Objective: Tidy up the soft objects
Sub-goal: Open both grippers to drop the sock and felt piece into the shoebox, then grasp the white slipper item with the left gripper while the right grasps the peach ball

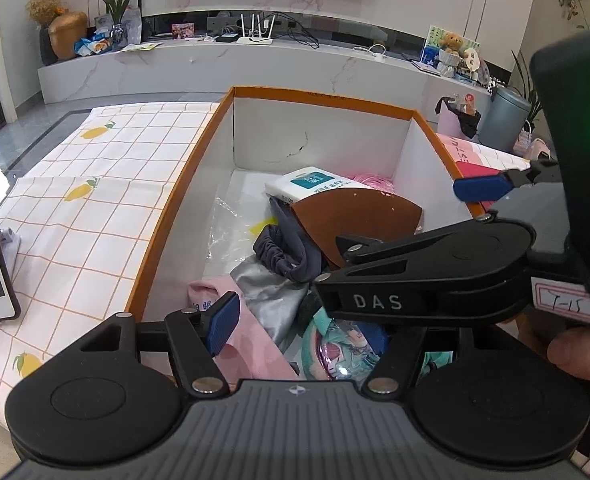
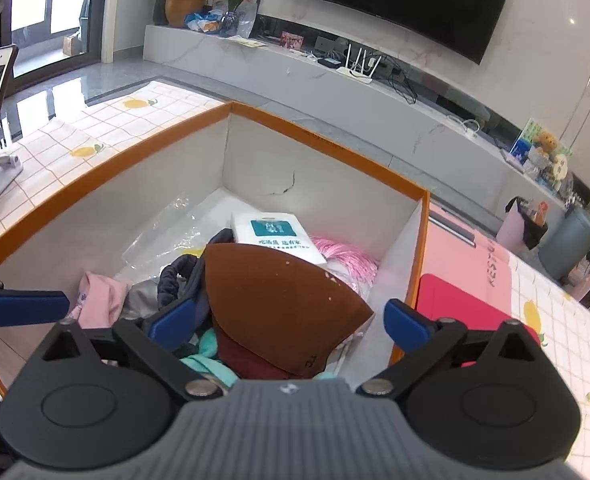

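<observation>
The orange-rimmed box (image 2: 319,142) is seen on a lemon-print tablecloth (image 1: 95,200), w/ both grippers held over its near end. The right gripper (image 2: 291,326) is spread wide, nothing clamped; the brown curved piece (image 2: 279,304) lies directly btwn & below its blue pads, apparently not pressed by either. The left gripper (image 1: 271,320) is also open and empty; only its left blue pad (image 1: 223,320) is seen clearly, above the pink cloth (image 1: 251,344), the other side being covered by the right gripper's arm (image 1: 415,272), marked "DAS". A dark scrunchie (image 1: 283,252), grey satin fabric (image 1: 267,292) and an anime-print item (image 1: 343,356) are piled beside the brown piece. A white tissue pack (image 2: 275,236) w/ a teal label & Chinese text is set behind it, pink shredded strands (image 2: 347,258) to its right. A handwritten tag approx. "T-15" (image 1: 567,300) is seen on the right gripper's body. A fingertip (image 1: 575,354) is visible below that.
</observation>
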`<act>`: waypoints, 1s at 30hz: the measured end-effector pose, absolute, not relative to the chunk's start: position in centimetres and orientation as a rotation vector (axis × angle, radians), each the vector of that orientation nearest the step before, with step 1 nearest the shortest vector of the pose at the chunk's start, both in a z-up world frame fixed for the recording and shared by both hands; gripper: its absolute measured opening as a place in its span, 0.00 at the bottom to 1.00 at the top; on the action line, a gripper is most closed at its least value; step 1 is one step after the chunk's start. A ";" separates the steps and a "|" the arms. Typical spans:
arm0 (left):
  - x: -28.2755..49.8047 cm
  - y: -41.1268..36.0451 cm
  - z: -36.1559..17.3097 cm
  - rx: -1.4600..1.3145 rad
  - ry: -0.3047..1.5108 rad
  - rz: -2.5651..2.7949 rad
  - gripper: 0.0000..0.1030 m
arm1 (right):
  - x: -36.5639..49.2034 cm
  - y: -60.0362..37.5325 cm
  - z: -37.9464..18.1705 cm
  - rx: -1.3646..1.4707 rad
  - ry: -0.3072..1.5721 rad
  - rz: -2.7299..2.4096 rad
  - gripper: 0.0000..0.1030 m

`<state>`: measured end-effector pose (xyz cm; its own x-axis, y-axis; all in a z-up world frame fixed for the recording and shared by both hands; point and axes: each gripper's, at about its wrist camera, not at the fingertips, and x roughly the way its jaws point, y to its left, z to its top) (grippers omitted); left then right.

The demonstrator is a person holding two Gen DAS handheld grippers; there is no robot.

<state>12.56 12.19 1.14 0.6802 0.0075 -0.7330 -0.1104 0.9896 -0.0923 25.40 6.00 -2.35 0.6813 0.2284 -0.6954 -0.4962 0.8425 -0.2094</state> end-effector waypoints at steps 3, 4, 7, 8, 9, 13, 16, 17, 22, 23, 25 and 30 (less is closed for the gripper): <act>12.5 12.2 1.1 -0.132 0.818 0.066 0.74 | 25.3 6.2 -2.2 -0.414 0.697 0.415 0.97; 12.5 12.2 1.1 -0.133 0.817 0.065 0.74 | 25.3 6.2 -2.2 -0.413 0.701 0.414 0.97; 12.5 12.3 1.2 -0.137 0.810 0.064 0.74 | 25.3 6.0 -2.2 -0.402 0.706 0.419 0.97; 12.5 12.4 1.2 -0.142 0.807 0.059 0.75 | 25.3 6.0 -2.2 -0.398 0.706 0.420 0.97; 12.5 12.6 1.2 -0.152 0.804 0.051 0.76 | 25.3 6.0 -2.2 -0.397 0.705 0.420 0.97; 12.3 12.4 1.2 -0.148 0.789 0.023 0.86 | 25.1 6.0 -2.1 -0.393 0.680 0.427 0.97; 12.3 11.9 1.2 -0.125 0.783 0.005 0.89 | 24.9 6.1 -2.0 -0.406 0.675 0.426 0.97; 12.3 11.9 1.2 -0.123 0.785 0.003 0.89 | 24.7 6.2 -2.0 -0.412 0.671 0.421 0.97; 11.3 11.8 1.7 -0.120 0.771 0.015 0.89 | 23.6 6.1 -1.3 -0.406 0.666 0.412 0.97; 11.0 11.7 2.0 -0.118 0.762 0.019 0.89 | 23.3 6.0 -1.0 -0.402 0.663 0.416 0.97; 10.0 11.3 2.7 -0.115 0.737 0.024 0.89 | 22.6 5.7 -0.5 -0.392 0.654 0.420 0.97; 7.1 9.3 4.8 -0.091 0.655 0.014 0.89 | 21.0 4.3 1.2 -0.373 0.640 0.441 0.97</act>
